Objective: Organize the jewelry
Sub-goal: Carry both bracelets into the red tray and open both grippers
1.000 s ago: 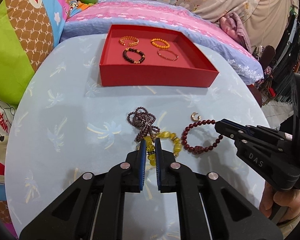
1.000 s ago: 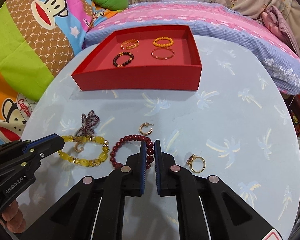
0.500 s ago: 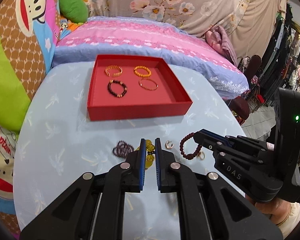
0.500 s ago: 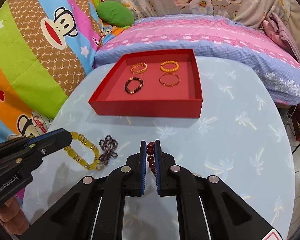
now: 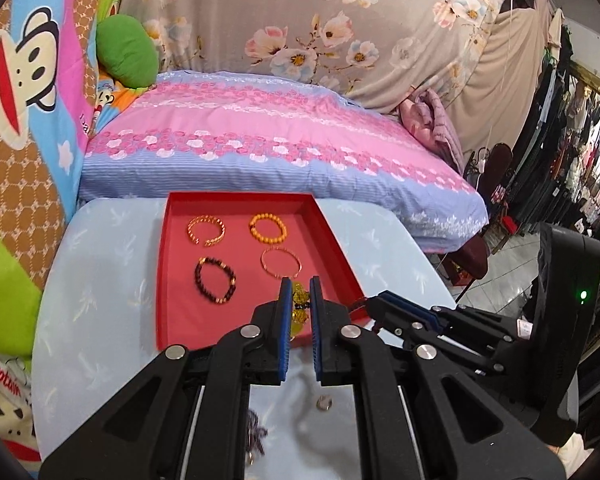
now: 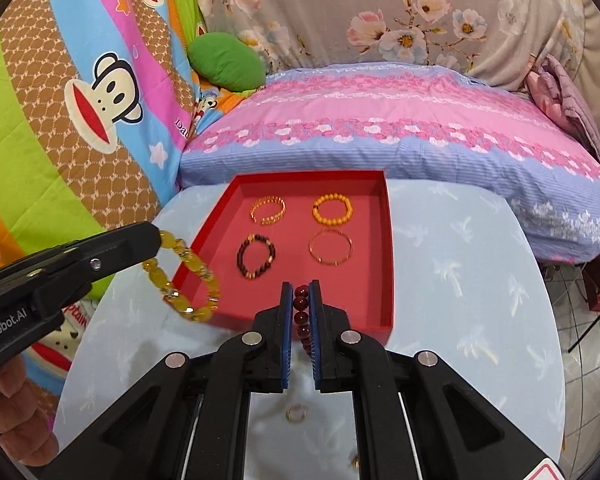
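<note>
Nearest, I noted a small gold ring [image 6: 296, 413] lying on the pale blue table [image 6: 460, 280]. My right gripper [image 6: 299, 300] was clenched on the dark red bead bracelet [image 6: 301, 312]. My left gripper [image 5: 299, 300], marked "enRobot.AI", gripped the yellow bead bracelet [image 6: 186, 276], hanging over the red tray's [image 6: 388, 260] near-left wall. Four bracelets lay inside. Beyond, a quilt [image 6: 80, 80] read "Daulfrank".

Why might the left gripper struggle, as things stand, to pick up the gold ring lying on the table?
Probably it can't yet: the left gripper is shut on the yellow bracelet and raised by the tray, while the ring lies below on the table. It must release first.
</note>
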A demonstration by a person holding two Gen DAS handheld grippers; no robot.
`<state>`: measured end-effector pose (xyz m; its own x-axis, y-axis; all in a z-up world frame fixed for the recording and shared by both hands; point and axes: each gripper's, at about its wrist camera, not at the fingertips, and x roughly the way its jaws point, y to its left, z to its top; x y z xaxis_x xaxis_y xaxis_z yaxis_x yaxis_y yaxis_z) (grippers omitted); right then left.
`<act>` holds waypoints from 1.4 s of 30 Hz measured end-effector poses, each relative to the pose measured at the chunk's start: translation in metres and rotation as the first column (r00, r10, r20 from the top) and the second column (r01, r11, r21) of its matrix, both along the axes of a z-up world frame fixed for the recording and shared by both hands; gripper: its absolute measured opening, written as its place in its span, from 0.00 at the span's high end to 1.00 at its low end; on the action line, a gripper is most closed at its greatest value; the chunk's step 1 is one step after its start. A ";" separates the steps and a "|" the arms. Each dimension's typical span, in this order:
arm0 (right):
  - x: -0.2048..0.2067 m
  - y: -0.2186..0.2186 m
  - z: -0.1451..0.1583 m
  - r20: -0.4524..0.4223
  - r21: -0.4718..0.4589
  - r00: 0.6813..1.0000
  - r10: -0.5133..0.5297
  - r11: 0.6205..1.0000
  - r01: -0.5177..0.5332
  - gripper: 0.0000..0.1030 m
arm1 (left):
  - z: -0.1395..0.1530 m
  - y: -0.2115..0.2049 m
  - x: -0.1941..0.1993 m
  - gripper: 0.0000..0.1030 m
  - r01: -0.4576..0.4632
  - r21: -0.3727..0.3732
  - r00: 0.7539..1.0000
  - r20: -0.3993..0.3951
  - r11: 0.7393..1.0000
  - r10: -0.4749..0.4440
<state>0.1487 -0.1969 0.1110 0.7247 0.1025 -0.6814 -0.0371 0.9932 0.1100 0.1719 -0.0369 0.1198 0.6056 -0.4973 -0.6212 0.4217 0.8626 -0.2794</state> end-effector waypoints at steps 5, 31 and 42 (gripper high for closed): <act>0.035 0.000 -0.005 -0.015 0.039 1.000 0.006 0.999 -0.005 0.93 | -0.013 -0.003 0.036 0.92 -0.014 -0.027 0.999 -0.038 1.000 0.013; 0.084 -0.009 -0.095 -0.183 -0.027 0.982 -0.053 0.998 0.049 0.93 | -0.131 0.023 0.076 0.92 -0.132 0.209 0.971 -0.170 0.969 0.169; 0.078 -0.004 -0.095 -0.160 -0.029 0.986 -0.052 0.998 0.048 0.76 | -0.131 0.024 0.073 0.83 -0.151 0.184 0.972 -0.154 0.971 0.180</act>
